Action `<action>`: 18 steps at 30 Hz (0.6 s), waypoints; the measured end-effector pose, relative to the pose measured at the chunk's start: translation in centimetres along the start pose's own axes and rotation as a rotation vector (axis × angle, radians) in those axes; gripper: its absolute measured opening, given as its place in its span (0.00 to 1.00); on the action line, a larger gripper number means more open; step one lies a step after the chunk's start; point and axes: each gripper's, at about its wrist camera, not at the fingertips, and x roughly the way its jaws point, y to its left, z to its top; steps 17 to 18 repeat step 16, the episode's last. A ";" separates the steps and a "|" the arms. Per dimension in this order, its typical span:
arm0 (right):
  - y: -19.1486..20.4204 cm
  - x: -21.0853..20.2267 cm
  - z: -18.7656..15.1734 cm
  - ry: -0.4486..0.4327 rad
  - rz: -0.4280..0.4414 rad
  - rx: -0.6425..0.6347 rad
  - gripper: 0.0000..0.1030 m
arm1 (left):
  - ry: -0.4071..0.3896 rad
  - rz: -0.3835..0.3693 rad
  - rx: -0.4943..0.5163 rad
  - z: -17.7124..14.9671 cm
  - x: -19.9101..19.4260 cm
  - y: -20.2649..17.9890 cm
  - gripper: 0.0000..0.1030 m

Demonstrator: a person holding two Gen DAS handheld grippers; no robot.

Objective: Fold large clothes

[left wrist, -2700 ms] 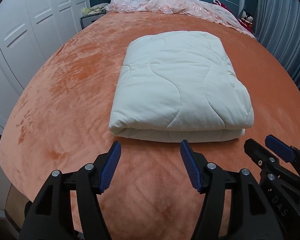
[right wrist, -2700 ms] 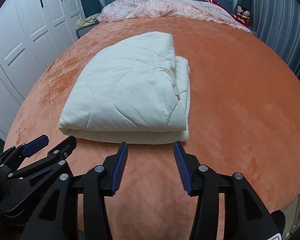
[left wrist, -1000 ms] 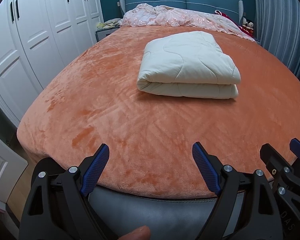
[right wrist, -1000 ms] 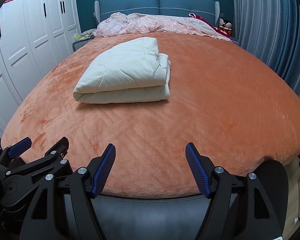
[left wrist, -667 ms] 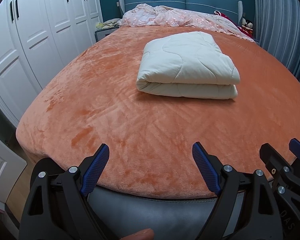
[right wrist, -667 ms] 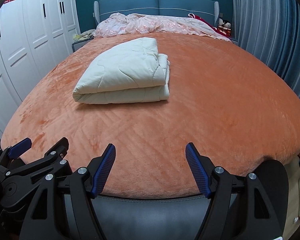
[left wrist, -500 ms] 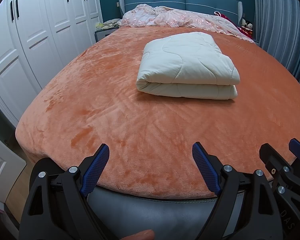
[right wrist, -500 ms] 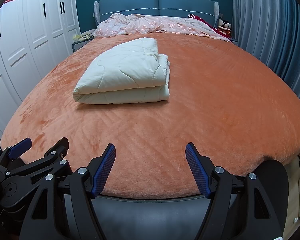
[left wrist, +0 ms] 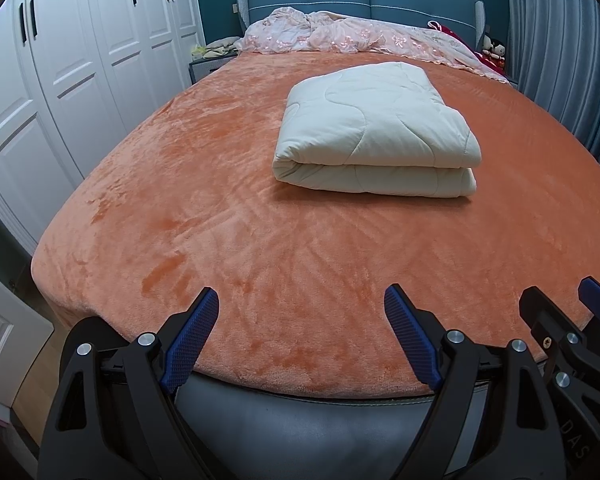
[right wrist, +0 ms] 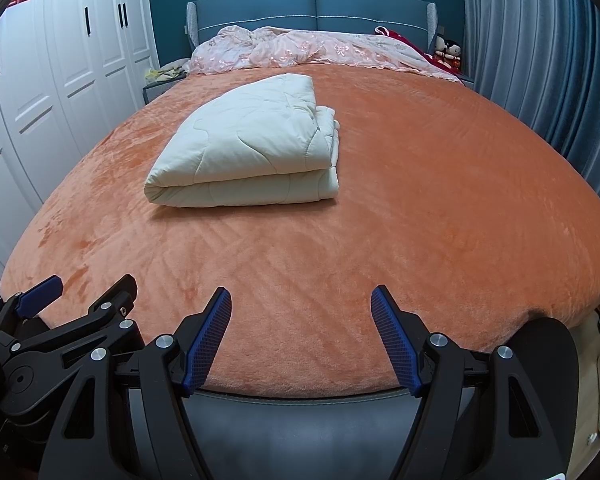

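Both grippers (left wrist: 302,336) (right wrist: 301,334) back; quilt (left wrist: 376,132) unmoved.

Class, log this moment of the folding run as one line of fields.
left gripper: open, empty | right gripper: open, empty | cream quilt: folded, on orange bed cover, untouched | both grippers at foot of bed

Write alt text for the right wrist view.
A folded cream quilt lies on an orange bed, left of centre. The right gripper hangs over the bed's near edge, jaws open and empty, with the left gripper at lower left. White wardrobes stand left, blue curtains right.
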 end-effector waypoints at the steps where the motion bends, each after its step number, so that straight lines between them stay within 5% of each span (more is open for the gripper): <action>1: 0.0 0.0 0.0 0.000 0.000 0.000 0.69 | -0.001 -0.001 -0.001 0.0 0.0 0.0 0.79; 18: 0.4 0.1 -0.1 0.005 -0.009 0.009 0.69 | 0.013 -0.006 0.001 0.1 0.7 0.4 0.79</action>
